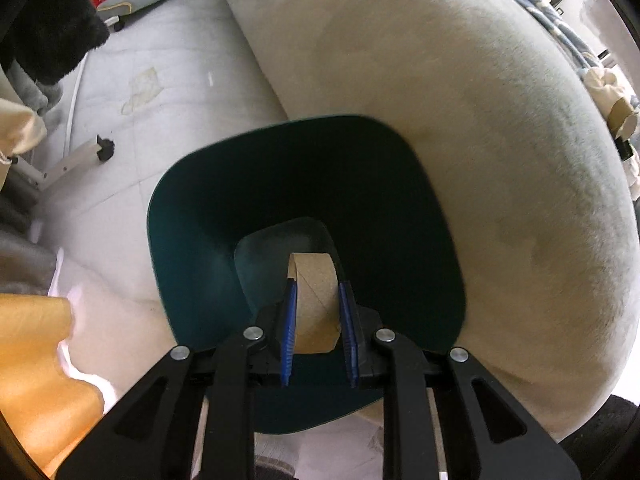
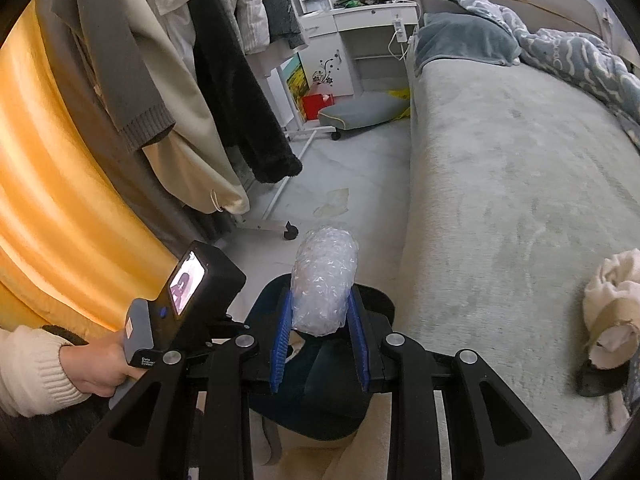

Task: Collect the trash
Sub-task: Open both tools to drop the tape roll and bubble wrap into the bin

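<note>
Blue-padded jaws of the left gripper (image 1: 318, 320) pinch a cardboard tube (image 1: 314, 300) end-down over the open mouth of a dark green bin (image 1: 192, 216), a pose suited to dropping it in; jaws of the right gripper (image 2: 320, 334) pinch a wad of bubble wrap (image 2: 324, 284) above the same bin (image 2: 340, 400), apparently queued for disposal; beside it, the bed (image 2: 500, 200) carries further crumpled trash (image 2: 610, 312); the person's left hand (image 2: 96, 368) grips its handle.
</note>
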